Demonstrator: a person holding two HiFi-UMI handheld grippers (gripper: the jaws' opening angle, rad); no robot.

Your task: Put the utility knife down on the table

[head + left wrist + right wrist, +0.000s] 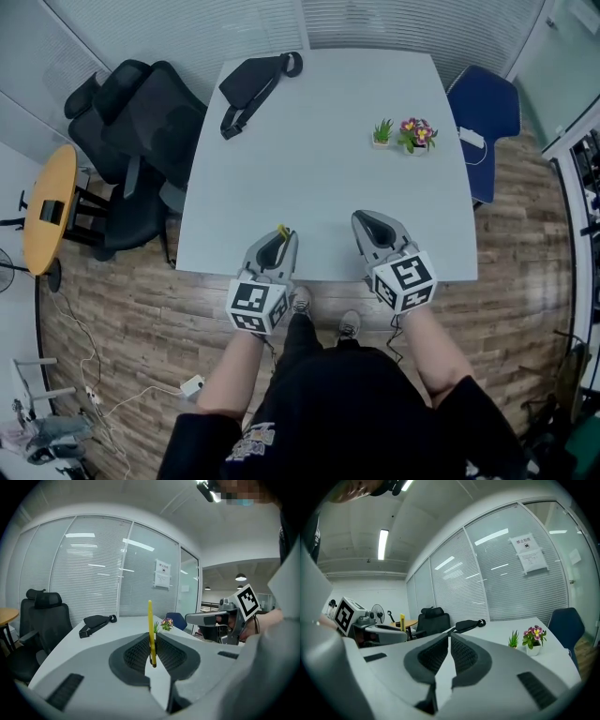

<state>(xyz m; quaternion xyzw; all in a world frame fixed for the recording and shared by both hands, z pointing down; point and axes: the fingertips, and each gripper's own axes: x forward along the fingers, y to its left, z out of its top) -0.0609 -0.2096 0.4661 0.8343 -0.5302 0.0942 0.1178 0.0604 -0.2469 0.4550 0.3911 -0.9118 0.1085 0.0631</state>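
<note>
A thin yellow utility knife (150,630) stands upright between the jaws of my left gripper (152,638), which is shut on it. In the head view its yellow end (283,230) pokes out of the left gripper (280,236) just above the near edge of the pale grey table (319,178). My right gripper (367,221) hovers beside it over the same edge. Its jaws meet with nothing between them in the right gripper view (449,637). From there the knife (402,619) shows at the left.
A black waist bag (253,82) lies at the table's far left. Two small potted plants (405,134) stand at the far right. Black office chairs (131,122) and a round wooden table (47,206) are to the left, a blue chair (487,105) to the right.
</note>
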